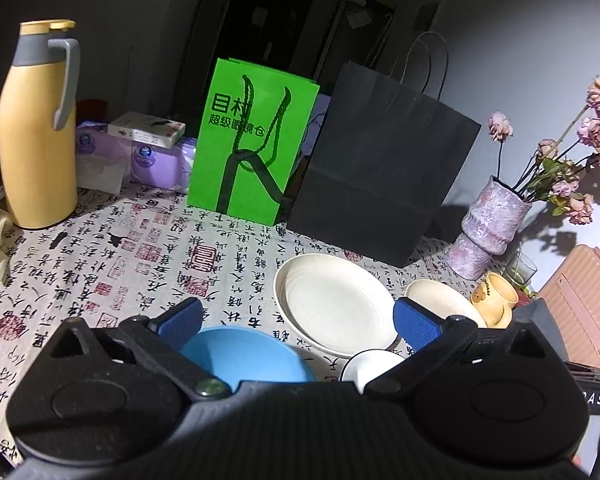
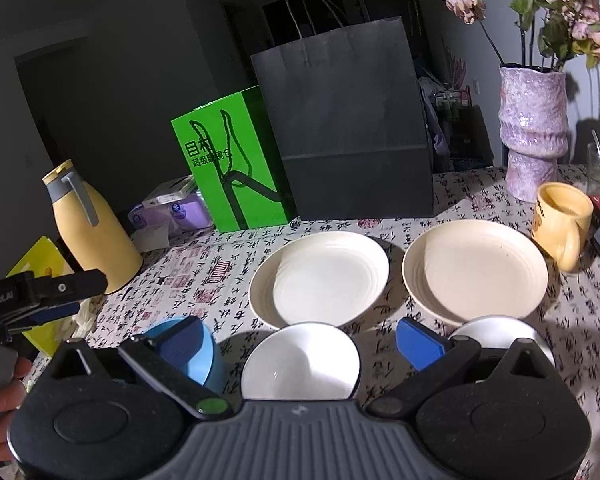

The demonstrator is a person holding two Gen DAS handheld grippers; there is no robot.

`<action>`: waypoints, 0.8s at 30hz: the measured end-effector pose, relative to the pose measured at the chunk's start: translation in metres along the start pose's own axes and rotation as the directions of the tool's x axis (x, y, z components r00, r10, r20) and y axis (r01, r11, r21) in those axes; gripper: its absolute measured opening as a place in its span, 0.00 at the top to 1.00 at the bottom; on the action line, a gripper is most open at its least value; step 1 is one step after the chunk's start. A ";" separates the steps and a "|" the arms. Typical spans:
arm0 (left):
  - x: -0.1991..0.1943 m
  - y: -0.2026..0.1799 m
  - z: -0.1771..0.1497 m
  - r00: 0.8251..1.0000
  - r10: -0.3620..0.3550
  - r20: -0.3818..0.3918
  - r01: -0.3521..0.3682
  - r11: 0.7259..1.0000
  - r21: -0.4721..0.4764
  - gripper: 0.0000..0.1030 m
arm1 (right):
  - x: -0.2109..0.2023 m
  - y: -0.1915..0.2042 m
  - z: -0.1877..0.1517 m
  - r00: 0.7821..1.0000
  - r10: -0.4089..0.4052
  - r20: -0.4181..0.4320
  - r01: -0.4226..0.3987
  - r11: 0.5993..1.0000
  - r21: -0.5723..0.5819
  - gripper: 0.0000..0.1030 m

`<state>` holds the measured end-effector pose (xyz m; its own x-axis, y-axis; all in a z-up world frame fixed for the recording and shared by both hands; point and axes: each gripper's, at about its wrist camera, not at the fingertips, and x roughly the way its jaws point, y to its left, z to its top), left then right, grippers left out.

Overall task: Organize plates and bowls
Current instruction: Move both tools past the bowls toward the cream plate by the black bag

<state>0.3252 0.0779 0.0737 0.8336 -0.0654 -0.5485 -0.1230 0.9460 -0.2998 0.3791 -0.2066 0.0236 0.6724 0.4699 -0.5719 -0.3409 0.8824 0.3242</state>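
Both my claws, left claw (image 1: 296,320) and right claw (image 2: 300,340), hang spread and empty over the tabletop (image 2: 480,204), nothing yet stacked; next, I judge, the right closes on the white bowl (image 2: 300,360) before the two plates (image 2: 320,280).

Both cameras sit low over the table (image 2: 480,208), close to the dishes, and face the black bag (image 1: 380,168) at the back. The left view looks from further left. Both views share the white plate (image 1: 336,304) and the green bag (image 2: 232,164).
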 end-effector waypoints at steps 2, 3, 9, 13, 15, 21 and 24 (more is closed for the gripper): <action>0.009 -0.002 0.007 1.000 0.002 -0.015 -0.002 1.000 -0.002 0.00 | 0.005 -0.001 0.007 1.000 -0.004 -0.005 0.004 1.000 -0.006 0.00; 0.012 -0.003 0.010 1.000 0.005 -0.019 -0.005 1.000 -0.003 0.00 | 0.008 -0.002 0.011 1.000 -0.005 -0.008 0.005 1.000 -0.009 0.00; 0.038 -0.011 0.029 0.998 0.030 -0.052 -0.031 1.000 -0.005 0.00 | 0.026 -0.010 0.033 1.000 -0.002 -0.027 0.002 1.000 0.002 0.01; 0.057 -0.013 0.039 0.996 0.053 -0.065 -0.054 0.998 -0.011 0.00 | 0.044 -0.018 0.047 0.999 -0.003 -0.052 0.004 1.000 0.023 0.03; 0.066 -0.015 0.043 0.995 0.076 -0.066 -0.077 0.997 -0.013 0.00 | 0.054 -0.023 0.053 0.998 -0.002 -0.066 0.004 0.999 0.039 0.05; 0.094 -0.014 0.056 0.991 0.110 -0.070 -0.113 0.993 -0.031 0.00 | 0.085 -0.032 0.066 0.995 -0.011 -0.103 0.018 0.998 0.067 0.08; 0.109 -0.016 0.059 0.988 0.130 -0.080 -0.132 0.991 -0.020 0.00 | 0.101 -0.037 0.071 0.993 -0.009 -0.121 0.019 0.997 0.078 0.10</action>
<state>0.4495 0.0740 0.0650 0.7650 0.0327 -0.6432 -0.2424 0.9399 -0.2405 0.5061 -0.1930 0.0070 0.5909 0.4611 -0.6620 -0.2760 0.8866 0.3712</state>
